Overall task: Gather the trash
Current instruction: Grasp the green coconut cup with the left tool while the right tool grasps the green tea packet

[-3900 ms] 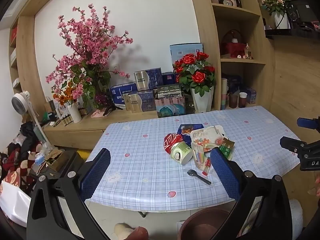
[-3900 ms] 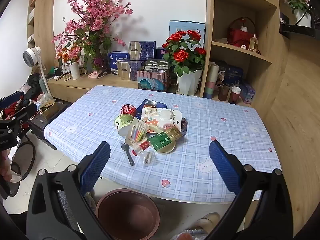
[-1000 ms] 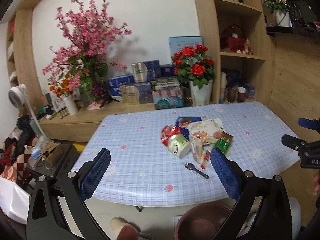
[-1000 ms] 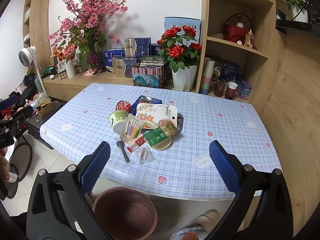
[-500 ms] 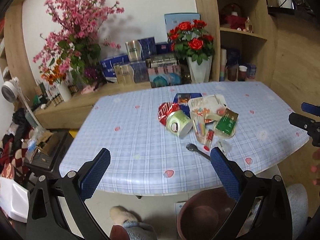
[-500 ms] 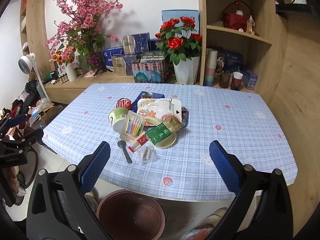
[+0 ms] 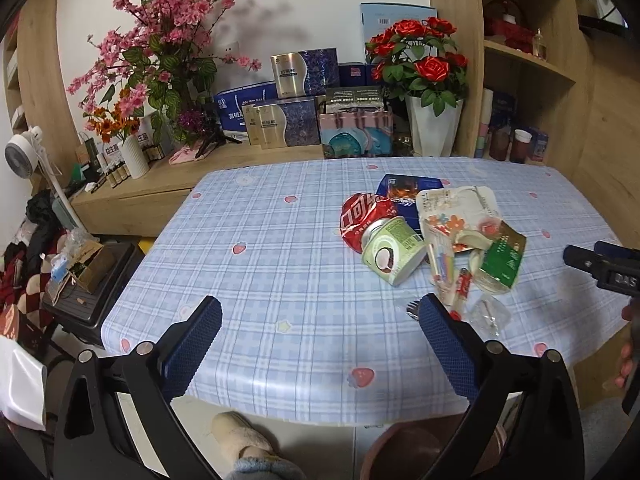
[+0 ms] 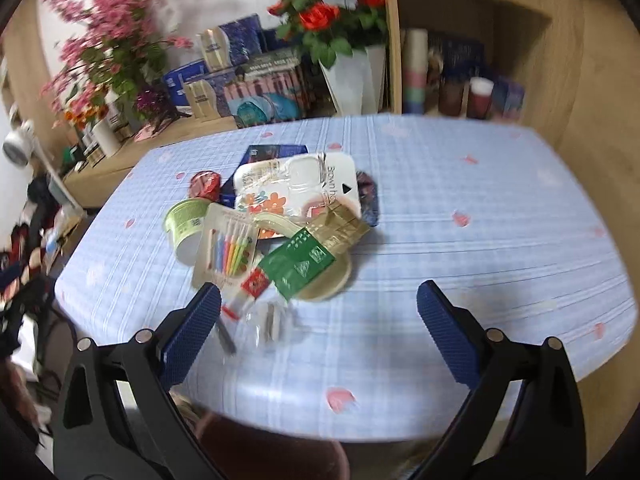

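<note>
Both spread, empty grippers, left (image 7: pixel 316 334) and right (image 8: pixel 318 316), have closed on the blue checked table's (image 7: pixel 280 264) near edge, where light crinkly wrappers (image 8: pixel 296 264) and a stiff green paper cup (image 7: pixel 394 250), best pinched at its rim, lie heaped

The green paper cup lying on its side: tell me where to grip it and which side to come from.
Take the green cup across its round wall near the middle, coming down from above with the left claw, now open. It lies tipped over, its mouth facing the near table edge, so both curved flanks are exposed. The red can crowds its far end, so stay forward of that.
</note>
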`<state>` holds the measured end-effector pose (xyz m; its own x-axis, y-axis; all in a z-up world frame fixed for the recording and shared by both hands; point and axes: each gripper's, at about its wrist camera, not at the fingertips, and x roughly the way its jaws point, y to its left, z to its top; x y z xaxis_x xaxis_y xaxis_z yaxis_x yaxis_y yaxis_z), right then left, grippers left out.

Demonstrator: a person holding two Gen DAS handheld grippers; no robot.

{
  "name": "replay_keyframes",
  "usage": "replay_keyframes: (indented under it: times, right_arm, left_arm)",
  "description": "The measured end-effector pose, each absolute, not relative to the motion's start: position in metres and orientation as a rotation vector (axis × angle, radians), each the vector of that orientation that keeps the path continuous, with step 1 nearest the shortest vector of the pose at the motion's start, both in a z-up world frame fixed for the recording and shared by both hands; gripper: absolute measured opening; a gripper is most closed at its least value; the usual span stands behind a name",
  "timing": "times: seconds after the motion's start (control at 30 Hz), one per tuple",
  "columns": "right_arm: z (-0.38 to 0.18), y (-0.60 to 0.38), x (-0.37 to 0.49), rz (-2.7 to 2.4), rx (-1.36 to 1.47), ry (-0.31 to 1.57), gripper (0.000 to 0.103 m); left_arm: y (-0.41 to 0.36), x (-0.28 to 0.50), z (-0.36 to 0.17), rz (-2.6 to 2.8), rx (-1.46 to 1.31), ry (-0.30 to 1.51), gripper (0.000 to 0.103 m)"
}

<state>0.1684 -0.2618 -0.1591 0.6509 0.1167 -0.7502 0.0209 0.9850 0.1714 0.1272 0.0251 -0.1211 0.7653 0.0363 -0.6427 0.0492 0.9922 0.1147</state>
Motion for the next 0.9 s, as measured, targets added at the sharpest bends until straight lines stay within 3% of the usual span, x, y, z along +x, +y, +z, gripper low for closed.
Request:
replay_keyframes:
  times: [0.37, 0.5, 0.67, 0.73, 0.9]
  right_arm:
    - [-0.244, -0.255, 0.272, -0.077, 0.344, 1.002, 0.087]
    - [-0.253, -0.257, 0.279, -0.012, 0.389, 1.05, 0.061]
    - [-0.233, -0.268, 0.258, 0.05, 0.424, 0.991, 0.038]
    - [-0.228, -0.272, 0.252, 0.08, 0.43, 0.979, 0.025]
    - [-0.219, -0.284, 0.236, 0.137, 0.473, 0.946, 0.012]
  left_arm:
    - [0.03, 0.171, -0.154, -0.008, 0.103, 0.748, 0.088]
    - [0.026, 0.173, -0.161, -0.032, 0.109, 0.753, 0.087]
    - [0.02, 0.18, -0.169, -0.095, 0.067, 0.783, 0.085]
    - [0.016, 0.185, -0.17, -0.135, 0.051, 0.796, 0.085]
    - [0.001, 0.206, -0.172, -0.247, 0.093, 0.765, 0.085]
